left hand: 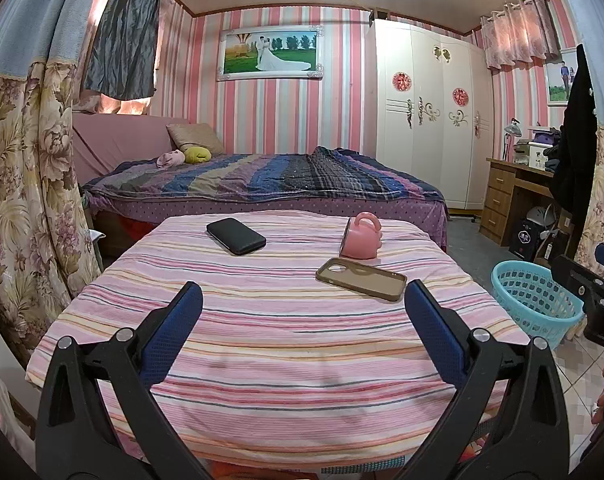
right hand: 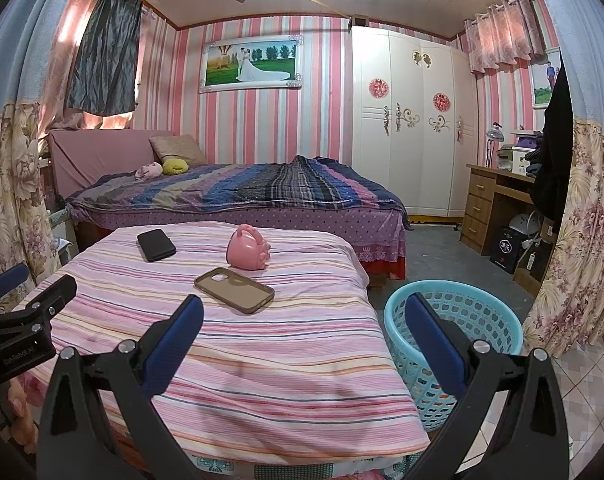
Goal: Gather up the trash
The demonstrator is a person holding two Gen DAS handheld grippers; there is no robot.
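Step in hand: the start of collecting, as I judge it; neither gripper holds anything and nothing has been approached yet.
Left gripper [left hand: 302, 316]: blue-padded fingers spread wide apart, empty, hovering over the near part of the pink-striped cloth-covered counter [left hand: 262, 360].
Right gripper [right hand: 304, 328]: fingers likewise wide apart and empty, at the counter's right edge, with its right finger in front of the basket.
Candidates on the counter: a black rectangular phone-like slab [left hand: 236, 236] at the far left, a pink plastic toy watering can lying on its side [left hand: 362, 242] at the far middle, and a tan soft phone case lying hollow side up [left hand: 361, 279] just in front of the can.
Trash: none of the three is plainly rubbish; the tan phone case and the tipped pink can look the likeliest picks, but I cannot tell for certain.
Bin: a light blue perforated plastic basket [right hand: 454, 344] stands on the floor just beside the counter's right side; what it holds cannot be seen.
Next move calls for: reaching forward to the case, the nearest item. It lies flat on soft cloth, so a finger has to get under or over one raised edge before closing.
Which gripper: the right one seems better placed, being beside the basket for the drop.
Risk: pinching the cloth along with the case.
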